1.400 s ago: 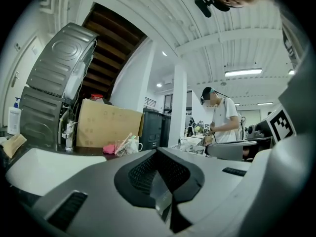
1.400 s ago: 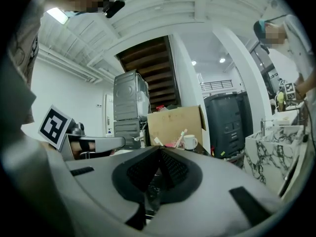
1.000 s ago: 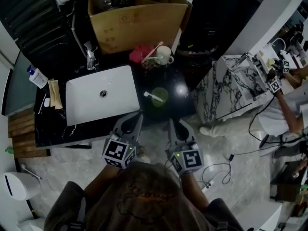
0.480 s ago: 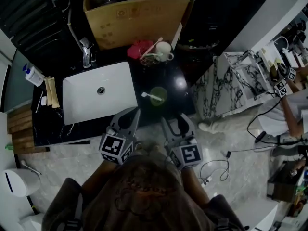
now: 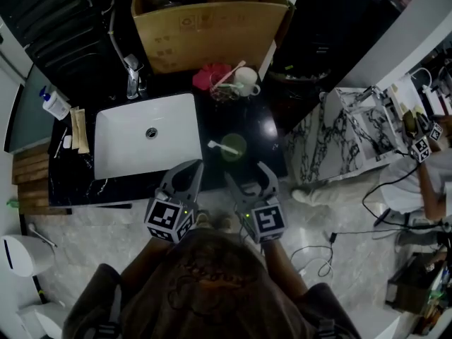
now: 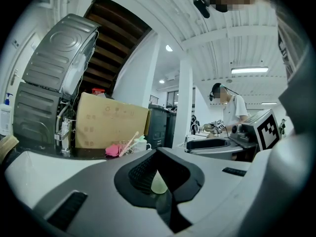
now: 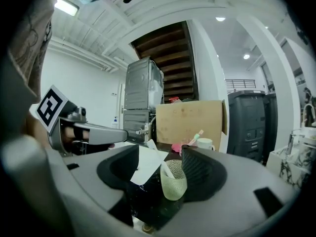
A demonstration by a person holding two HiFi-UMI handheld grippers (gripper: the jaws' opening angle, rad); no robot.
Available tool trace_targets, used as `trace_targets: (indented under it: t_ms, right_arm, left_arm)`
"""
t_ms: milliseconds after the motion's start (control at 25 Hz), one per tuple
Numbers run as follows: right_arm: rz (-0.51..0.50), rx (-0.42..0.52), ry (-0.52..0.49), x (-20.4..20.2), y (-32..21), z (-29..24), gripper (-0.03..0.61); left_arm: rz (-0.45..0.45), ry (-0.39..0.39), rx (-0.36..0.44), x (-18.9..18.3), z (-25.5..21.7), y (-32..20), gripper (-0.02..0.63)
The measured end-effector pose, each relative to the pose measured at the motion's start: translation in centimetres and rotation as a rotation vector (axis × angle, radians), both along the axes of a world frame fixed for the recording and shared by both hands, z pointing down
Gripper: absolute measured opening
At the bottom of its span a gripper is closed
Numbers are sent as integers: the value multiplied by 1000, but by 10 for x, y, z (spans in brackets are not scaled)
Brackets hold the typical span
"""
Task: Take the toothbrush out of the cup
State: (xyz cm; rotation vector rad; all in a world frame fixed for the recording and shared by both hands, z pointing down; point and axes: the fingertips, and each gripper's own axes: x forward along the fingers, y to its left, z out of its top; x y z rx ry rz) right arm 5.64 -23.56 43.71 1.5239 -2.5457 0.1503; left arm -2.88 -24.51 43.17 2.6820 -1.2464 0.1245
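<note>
progress: nothing done; toothbrush (image 5: 219, 145) sits in cup (image 5: 234, 147) on counter (image 5: 267, 129), right of sink (image 5: 169, 129) | left gripper (image 5: 187, 169): clenched, empty | right gripper (image 5: 247, 176): jaws opening, empty, just near of cup | left to do: grasp, lift out

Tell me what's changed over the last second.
The right gripper shifted slightly left toward the green cup, and its jaws are opening, with nothing between them yet. The left gripper, the cup and the toothbrush are much as before.
</note>
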Motion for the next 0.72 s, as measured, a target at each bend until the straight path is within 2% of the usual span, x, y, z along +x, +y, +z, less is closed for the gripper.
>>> trace_targets:
  t_ms: [160,320,720]
  right_arm:
    - [-48,18,62,-9,-16,7,258]
    - [-72,-7,130,-15,-34,22,258]
    - [-140,8,401,-40,-66,43,255]
  left_arm:
    - [-28,-11,-3,-5,1,1,3]
    - [-53,-13,-18,-8,4,2,2]
    - [-106,-9,-32,-15,10,0,3]
